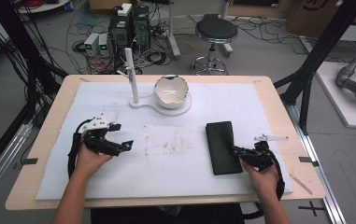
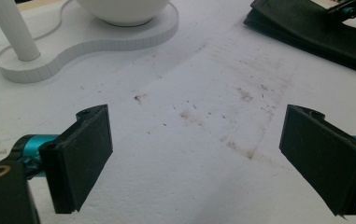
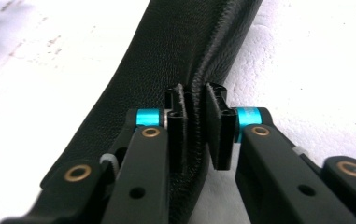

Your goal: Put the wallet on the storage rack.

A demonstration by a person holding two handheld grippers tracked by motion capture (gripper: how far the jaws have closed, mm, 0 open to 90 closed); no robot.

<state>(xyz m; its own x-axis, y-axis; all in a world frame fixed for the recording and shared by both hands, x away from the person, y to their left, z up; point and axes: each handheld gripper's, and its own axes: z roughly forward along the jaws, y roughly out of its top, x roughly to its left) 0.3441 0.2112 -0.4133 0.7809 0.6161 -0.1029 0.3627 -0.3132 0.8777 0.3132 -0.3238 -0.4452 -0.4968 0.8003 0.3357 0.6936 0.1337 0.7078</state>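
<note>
- The right gripper [image 3: 195, 126] has its jaws pinched on the raised edge of the black leather case [image 3: 166, 51], near the case's near end; the leather fold stands between the two pads [image 3: 222, 126], squeezed thin. Taking the edge and not the flat face is probably what lets narrow jaws get hold of so wide and flat a thing.
- The case [image 1: 222, 147] lies flat on the white foam mat [image 1: 166, 172], right of the middle of the table [image 1: 49, 116], long side running away from the person.
- The left gripper [image 1: 119, 135] rests low on the mat at the left, well apart from the case, jaws wide apart and nothing between them; its pads [image 2: 80, 158] frame bare, scuffed foam. It looks to be waiting, perhaps to take the other side of the case.
- At the far side of the mat stands a white bowl [image 1: 171, 89] on a white stand [image 1: 140, 103] with an upright post [image 1: 131, 74], near neither gripper.
- Between the left gripper and the case nothing stands in the way; the path across the mat is only stained foam.
- Beyond the table are a stool [image 1: 215, 32] and cables on the floor, not in the work's way.
</note>
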